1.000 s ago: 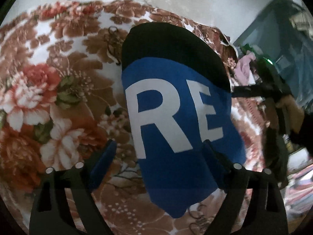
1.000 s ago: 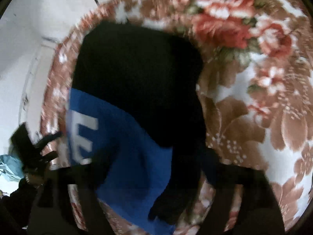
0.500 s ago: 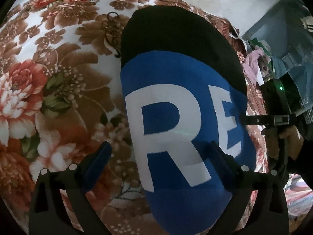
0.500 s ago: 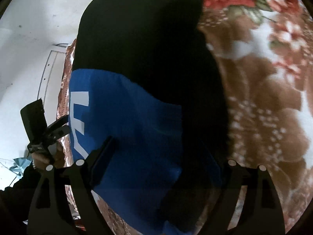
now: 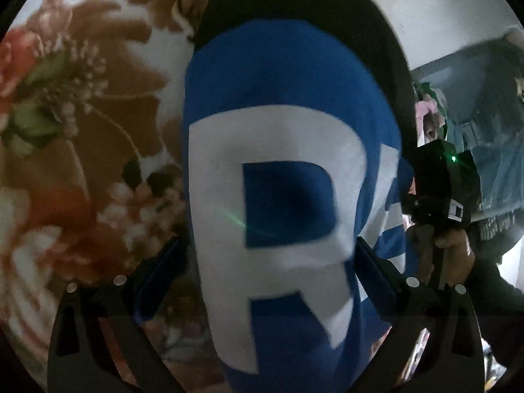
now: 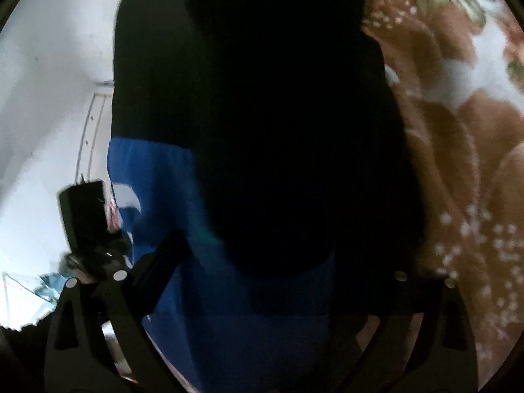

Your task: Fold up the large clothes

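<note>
A folded black and blue garment (image 5: 288, 170) with large white letters lies on the floral blanket (image 5: 82, 163). My left gripper (image 5: 268, 262) is open, its two fingers straddling the garment's near blue end, close above the letter R. My right gripper (image 6: 285, 255) is open too, its fingers either side of the garment's black part (image 6: 278, 114), with the blue part (image 6: 157, 196) to the left. Each gripper shows in the other's view: the right one in the left wrist view (image 5: 442, 190), the left one in the right wrist view (image 6: 86, 216).
The blanket (image 6: 458, 147) covers the bed around the garment. A white wall (image 6: 49, 82) stands beyond the bed. A pile of other clothes (image 5: 432, 114) and a blue-grey item (image 5: 491, 131) lie at the far right.
Both grippers have moved down and closer to the garment, which now fills most of each view. Their fingers stay apart.
</note>
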A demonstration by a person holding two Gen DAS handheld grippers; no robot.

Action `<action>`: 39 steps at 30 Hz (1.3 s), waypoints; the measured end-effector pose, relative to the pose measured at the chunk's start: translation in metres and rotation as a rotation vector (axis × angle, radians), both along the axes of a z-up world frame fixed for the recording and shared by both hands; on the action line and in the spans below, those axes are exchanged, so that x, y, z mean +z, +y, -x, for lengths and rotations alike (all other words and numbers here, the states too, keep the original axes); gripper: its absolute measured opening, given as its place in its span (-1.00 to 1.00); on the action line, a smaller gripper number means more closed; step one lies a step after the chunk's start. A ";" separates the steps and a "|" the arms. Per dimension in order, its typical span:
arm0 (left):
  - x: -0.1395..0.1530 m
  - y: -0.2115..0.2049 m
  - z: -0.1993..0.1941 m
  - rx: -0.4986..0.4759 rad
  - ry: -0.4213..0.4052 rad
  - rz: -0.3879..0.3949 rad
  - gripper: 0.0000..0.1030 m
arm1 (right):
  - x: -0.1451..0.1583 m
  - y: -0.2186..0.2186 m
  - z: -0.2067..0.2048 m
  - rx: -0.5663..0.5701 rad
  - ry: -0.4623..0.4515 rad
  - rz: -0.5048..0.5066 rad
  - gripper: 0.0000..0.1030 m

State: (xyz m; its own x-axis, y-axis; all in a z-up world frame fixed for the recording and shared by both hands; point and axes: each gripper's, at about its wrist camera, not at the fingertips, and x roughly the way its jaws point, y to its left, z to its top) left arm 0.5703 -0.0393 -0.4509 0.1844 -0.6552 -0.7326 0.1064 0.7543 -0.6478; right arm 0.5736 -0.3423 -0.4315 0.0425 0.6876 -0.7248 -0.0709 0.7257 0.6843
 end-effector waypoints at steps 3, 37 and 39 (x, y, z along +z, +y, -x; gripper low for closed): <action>0.000 -0.008 -0.001 -0.029 -0.008 0.043 0.43 | 0.008 -0.003 0.004 -0.008 -0.013 -0.044 0.39; 0.190 -0.021 0.062 -0.130 -0.184 0.228 -0.18 | 0.172 -0.036 0.086 -0.124 -0.188 -0.239 -0.28; 0.218 -0.038 0.080 -0.174 -0.194 0.223 -0.18 | 0.196 -0.063 0.112 -0.161 -0.193 -0.242 -0.28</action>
State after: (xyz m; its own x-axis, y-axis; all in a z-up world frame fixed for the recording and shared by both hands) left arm 0.4901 -0.0773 -0.2325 0.1775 -0.8293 -0.5299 0.3589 0.5559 -0.7497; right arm 0.4618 -0.4048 -0.2359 0.2852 0.8117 -0.5097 -0.1136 0.5567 0.8229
